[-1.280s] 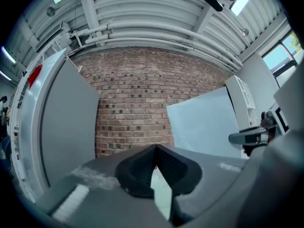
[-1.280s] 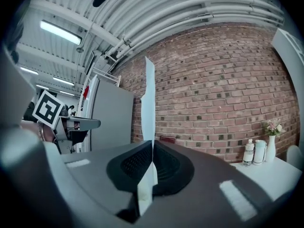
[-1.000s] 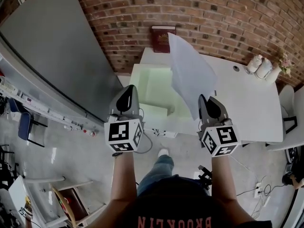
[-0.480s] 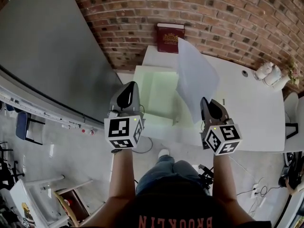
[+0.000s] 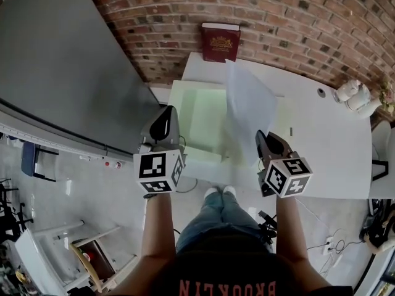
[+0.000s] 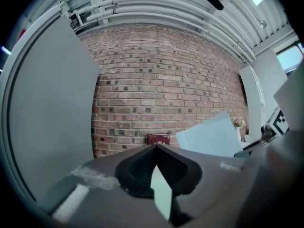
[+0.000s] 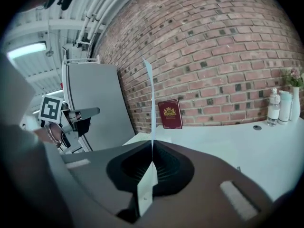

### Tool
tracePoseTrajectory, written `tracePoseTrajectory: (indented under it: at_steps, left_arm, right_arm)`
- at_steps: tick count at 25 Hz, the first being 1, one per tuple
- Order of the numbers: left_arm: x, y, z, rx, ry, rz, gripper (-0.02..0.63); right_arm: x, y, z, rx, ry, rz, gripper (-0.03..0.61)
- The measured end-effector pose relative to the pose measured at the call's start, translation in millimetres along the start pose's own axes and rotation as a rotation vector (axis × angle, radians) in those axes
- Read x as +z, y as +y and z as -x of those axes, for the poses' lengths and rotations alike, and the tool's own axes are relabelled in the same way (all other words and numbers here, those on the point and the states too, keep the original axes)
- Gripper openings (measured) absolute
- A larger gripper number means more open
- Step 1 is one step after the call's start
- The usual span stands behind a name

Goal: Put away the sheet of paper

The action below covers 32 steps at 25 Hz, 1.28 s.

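Right gripper (image 5: pixel 263 138) pinches paper sheet (image 5: pixel 250 103) — above white table (image 5: pixel 327 143).

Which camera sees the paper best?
The head view. It shows the paper almost whole and face-on, pinched at its lower edge by the right gripper. The right gripper view sees it edge-on, as just a thin line. The left gripper view shows only part of it, off to the right.

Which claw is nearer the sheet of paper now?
Right. The right claw is shut on the sheet of paper; the left claw is off to its left, not touching.
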<state>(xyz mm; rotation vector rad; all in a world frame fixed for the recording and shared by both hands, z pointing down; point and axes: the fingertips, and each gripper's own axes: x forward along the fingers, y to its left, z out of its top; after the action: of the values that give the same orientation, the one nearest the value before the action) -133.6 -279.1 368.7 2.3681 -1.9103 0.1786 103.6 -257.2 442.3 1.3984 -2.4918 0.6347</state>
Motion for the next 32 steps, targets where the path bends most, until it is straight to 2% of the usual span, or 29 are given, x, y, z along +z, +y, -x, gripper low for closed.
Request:
tracePoseTrajectory:
  at_steps: [13,20,27,32]
  left_arm:
    - [-22.1,-6.1,-9.7,0.035,0.051,0.019,0.000]
    - [-24.5,-5.2,-12.5,0.054,0.061,0.012,0.000]
    - [-25.5,-6.5,-15.5,0.064,0.064,0.005,0.000]
    - [-26.5,-5.4,-16.5,0.080,0.068,0.001,0.000]
  right_arm:
    - [-41.2,-32.5,-24.8,0.037,0.188,-0.179,0.000]
    - [-65.6,-48.6,-41.7,0.053,0.324,-0.190,0.000]
    - [-88.0,-65.7,-59.0,0.027,0.473,-0.190,0.000]
    - [-99.8,-72.4,-73.1,0.068,0.562,-0.285,0.000]
